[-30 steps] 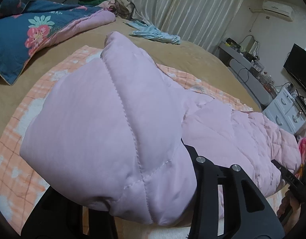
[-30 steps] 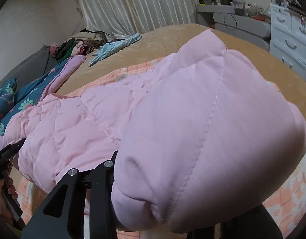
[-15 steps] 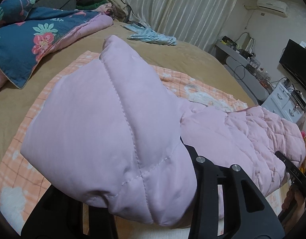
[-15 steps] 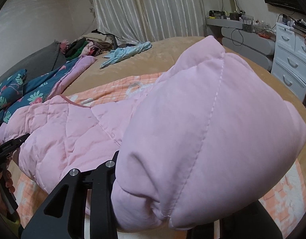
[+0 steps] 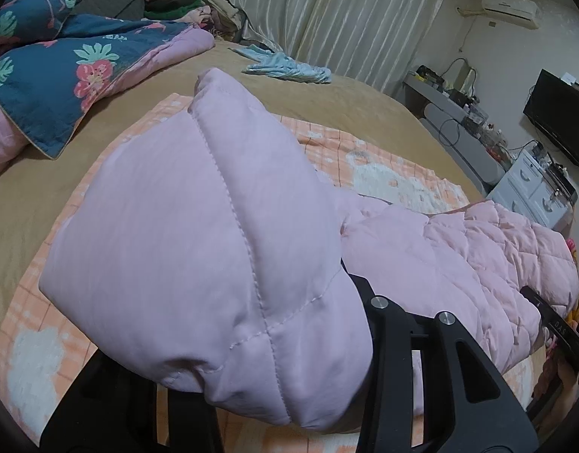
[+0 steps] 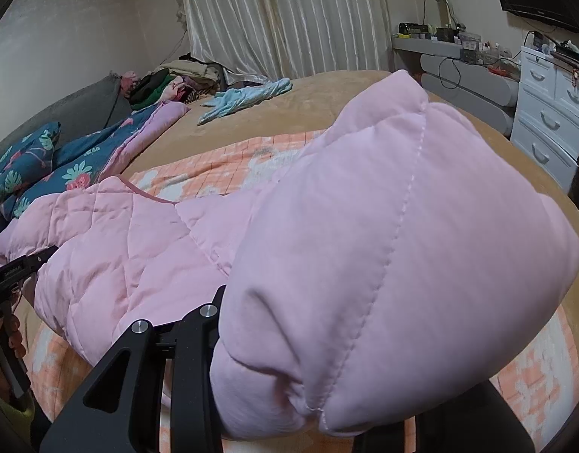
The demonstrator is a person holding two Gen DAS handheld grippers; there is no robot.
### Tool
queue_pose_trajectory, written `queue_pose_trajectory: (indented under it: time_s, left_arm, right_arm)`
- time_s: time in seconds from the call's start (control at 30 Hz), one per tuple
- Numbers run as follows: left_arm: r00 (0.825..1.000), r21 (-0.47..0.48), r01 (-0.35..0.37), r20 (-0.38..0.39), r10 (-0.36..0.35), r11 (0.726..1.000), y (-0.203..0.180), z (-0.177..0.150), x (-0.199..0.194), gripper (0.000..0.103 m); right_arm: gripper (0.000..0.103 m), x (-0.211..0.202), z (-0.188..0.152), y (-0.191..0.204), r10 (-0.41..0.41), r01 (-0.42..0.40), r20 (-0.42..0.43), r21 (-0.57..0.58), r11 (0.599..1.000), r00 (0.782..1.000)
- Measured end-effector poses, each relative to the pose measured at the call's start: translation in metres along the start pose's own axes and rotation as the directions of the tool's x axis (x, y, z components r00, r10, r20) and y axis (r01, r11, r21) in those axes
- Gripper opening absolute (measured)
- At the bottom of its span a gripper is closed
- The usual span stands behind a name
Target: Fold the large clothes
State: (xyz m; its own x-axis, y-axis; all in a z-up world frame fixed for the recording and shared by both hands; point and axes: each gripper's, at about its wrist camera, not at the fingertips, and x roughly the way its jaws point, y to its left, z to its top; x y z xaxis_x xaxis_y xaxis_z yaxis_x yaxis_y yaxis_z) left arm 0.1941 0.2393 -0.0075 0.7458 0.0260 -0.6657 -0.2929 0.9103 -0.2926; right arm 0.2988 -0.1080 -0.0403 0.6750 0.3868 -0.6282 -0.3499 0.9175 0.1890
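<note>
The pink quilted jacket (image 5: 221,249) has risen a little higher above the peach checked blanket (image 5: 383,166) on the bed. The left gripper (image 5: 289,396) and the right gripper (image 6: 289,389) each clamp a padded end, the quilted middle slung between them. A floral duvet (image 5: 63,79) lies beyond.

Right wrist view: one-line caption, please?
Right gripper clamps the pink quilted jacket above an orange checked blanket.

- From the left gripper (image 5: 281,396) we look forward over the bed (image 5: 327,102) toward the far curtains (image 5: 346,19), very near the pink jacket (image 5: 214,245).
- From the right gripper (image 6: 289,396) we face likewise; both views share the jacket, bed and curtains.
</note>
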Motion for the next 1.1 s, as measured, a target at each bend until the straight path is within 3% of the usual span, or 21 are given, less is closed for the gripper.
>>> queue_pose_trajectory:
  time_s: [1.1]
  left_arm:
    - [0.999, 0.035, -0.020, -0.026, 0.021, 0.999, 0.015, -0.061, -0.041, 0.034]
  right_arm:
    - [0.032, -0.046, -0.062, 0.002, -0.001, 0.001, -0.017, 0.020, 1.000, 1.000]
